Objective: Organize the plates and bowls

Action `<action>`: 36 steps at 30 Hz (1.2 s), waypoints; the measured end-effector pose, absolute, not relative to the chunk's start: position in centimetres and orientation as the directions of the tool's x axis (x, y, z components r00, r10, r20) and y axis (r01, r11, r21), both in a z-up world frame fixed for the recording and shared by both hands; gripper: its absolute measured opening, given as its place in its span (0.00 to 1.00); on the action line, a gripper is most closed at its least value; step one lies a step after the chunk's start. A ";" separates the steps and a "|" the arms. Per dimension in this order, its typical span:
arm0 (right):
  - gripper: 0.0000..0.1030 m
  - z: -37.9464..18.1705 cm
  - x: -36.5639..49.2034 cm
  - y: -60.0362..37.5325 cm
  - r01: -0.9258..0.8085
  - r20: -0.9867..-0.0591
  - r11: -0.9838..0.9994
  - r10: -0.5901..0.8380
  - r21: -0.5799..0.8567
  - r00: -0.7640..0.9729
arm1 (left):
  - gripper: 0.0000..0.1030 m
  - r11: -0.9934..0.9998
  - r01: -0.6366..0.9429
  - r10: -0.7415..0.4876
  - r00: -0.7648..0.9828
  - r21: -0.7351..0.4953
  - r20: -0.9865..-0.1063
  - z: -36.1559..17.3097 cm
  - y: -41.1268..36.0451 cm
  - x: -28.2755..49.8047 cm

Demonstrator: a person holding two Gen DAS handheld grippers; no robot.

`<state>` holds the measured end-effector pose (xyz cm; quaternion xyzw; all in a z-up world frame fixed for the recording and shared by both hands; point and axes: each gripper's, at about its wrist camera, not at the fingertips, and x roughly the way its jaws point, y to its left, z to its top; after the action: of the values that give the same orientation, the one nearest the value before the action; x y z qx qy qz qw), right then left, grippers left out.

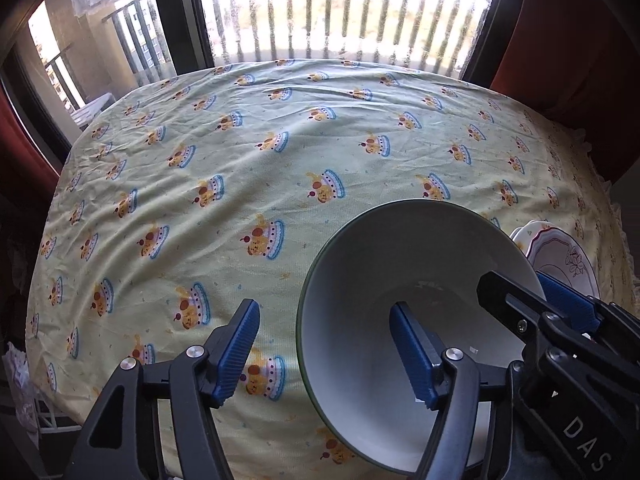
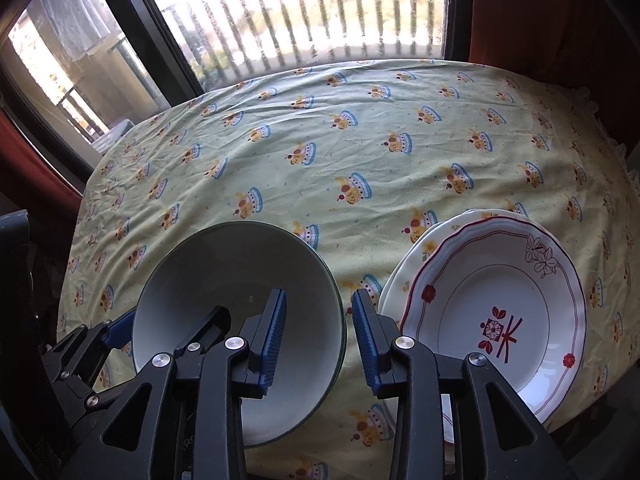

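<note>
A white bowl with a dark green rim [image 1: 384, 264] [image 2: 224, 280] sits on the table near its front edge. My left gripper [image 1: 324, 354] is open astride the bowl's left rim, one finger inside the bowl and one outside it. My right gripper [image 2: 320, 338] is open astride the bowl's right rim in the same way; it also shows in the left wrist view [image 1: 532, 300]. To the right of the bowl lies a white plate with red flower patterns [image 2: 500, 300] [image 1: 560, 256], stacked on a cream plate [image 2: 420, 252].
The table wears a pale yellow cloth with a cartoon print [image 1: 280, 152] [image 2: 360, 140]. A window with balcony railings [image 1: 340, 12] runs behind the far edge. Red curtains [image 1: 568, 40] hang at both sides.
</note>
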<state>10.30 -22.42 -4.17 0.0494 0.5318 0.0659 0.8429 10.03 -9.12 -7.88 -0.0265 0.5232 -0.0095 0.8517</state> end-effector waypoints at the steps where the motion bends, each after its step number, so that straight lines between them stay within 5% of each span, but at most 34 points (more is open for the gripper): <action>1: 0.48 -4.1 10.3 -22.3 -0.056 -0.886 0.986 0.164 0.155 0.434 | 0.68 0.998 -0.002 -0.049 0.447 -0.056 -0.893 -8.1 -8.9 10.1; 24: 0.64 -5.9 10.5 -22.4 0.292 -0.940 0.949 0.014 0.121 0.342 | 0.62 0.901 0.181 -0.430 0.244 -0.395 -0.869 -11.6 -7.7 13.5; 36: 0.64 -7.3 12.4 -22.2 0.217 -0.942 0.958 0.116 0.190 0.316 | 0.62 0.918 0.142 -0.396 0.275 -0.370 -0.876 -11.4 -8.3 13.5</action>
<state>12.43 -22.16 -7.32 0.1423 0.5838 -0.0317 0.7987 13.54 -8.32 -11.41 -0.1097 0.5777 -0.1700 0.7908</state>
